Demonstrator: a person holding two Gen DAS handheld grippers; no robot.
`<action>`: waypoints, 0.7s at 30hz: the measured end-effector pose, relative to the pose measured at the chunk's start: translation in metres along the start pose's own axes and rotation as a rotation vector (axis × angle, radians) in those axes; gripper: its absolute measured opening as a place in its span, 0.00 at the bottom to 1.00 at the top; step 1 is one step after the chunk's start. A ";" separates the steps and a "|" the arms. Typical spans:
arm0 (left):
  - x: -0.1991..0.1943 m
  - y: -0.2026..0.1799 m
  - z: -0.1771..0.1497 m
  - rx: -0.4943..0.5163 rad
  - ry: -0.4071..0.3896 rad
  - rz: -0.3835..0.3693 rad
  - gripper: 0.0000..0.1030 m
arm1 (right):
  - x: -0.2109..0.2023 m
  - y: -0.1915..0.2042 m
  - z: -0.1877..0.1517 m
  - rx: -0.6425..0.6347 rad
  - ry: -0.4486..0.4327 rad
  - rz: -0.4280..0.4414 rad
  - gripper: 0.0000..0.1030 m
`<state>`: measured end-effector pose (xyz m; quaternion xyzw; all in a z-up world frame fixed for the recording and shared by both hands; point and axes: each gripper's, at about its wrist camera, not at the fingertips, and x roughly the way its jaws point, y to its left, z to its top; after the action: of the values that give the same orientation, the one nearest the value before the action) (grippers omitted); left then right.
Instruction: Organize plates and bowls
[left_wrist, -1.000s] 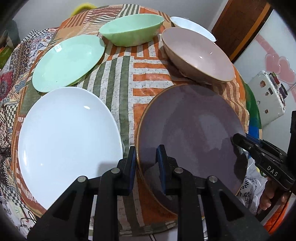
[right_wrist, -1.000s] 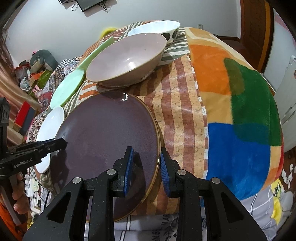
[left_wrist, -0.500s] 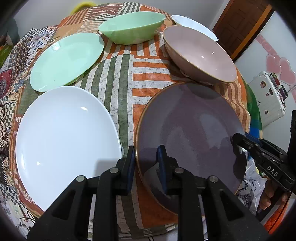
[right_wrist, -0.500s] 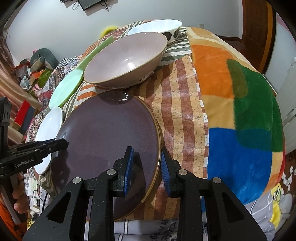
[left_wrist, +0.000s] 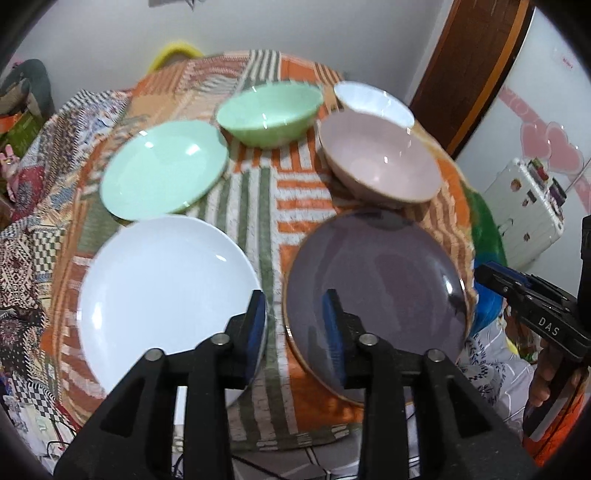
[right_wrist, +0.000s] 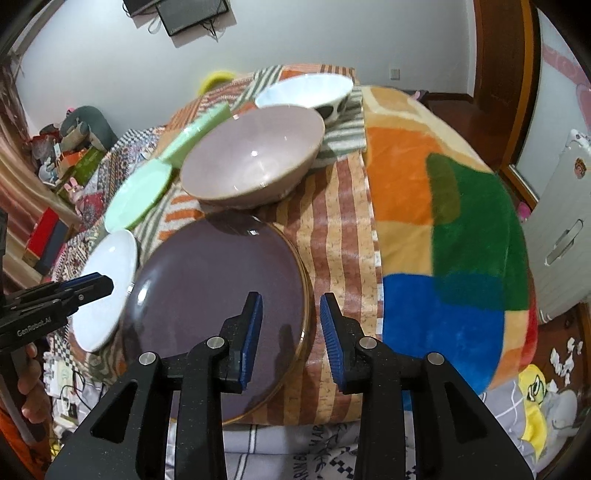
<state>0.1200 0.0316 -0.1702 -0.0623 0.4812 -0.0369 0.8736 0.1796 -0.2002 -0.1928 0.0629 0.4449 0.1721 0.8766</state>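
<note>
Left wrist view: the left gripper (left_wrist: 294, 314) is being seen with its jaws parted, having just been opening; half a second ago they were clenched on the near-left rim of the purple plate (left_wrist: 376, 284), and now nothing is being pressed between them, the rim lying below the gap. The plate is resting flat on the cloth (left_wrist: 273, 206), beside the white plate (left_wrist: 162, 291) and just before the pink bowl (left_wrist: 380, 162). The green plate (left_wrist: 162, 170) and green bowl (left_wrist: 267, 110) are lying farther back.

Right wrist view: the right gripper (right_wrist: 291, 328) is likewise released, its jaws having just been opening over the plate's right edge, which is no longer being squeezed. The purple plate is judged as set down, so another dish is probably being chosen next for stacking.
</note>
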 end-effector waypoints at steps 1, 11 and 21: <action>-0.007 0.003 0.000 -0.006 -0.019 0.005 0.40 | -0.004 0.002 0.002 -0.005 -0.012 0.002 0.30; -0.063 0.051 -0.012 -0.089 -0.154 0.090 0.53 | -0.029 0.044 0.015 -0.085 -0.115 0.042 0.42; -0.067 0.109 -0.034 -0.200 -0.154 0.141 0.53 | -0.015 0.095 0.024 -0.188 -0.121 0.095 0.47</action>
<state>0.0561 0.1452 -0.1480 -0.1176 0.4173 0.0777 0.8978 0.1675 -0.1162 -0.1415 0.0115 0.3696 0.2502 0.8948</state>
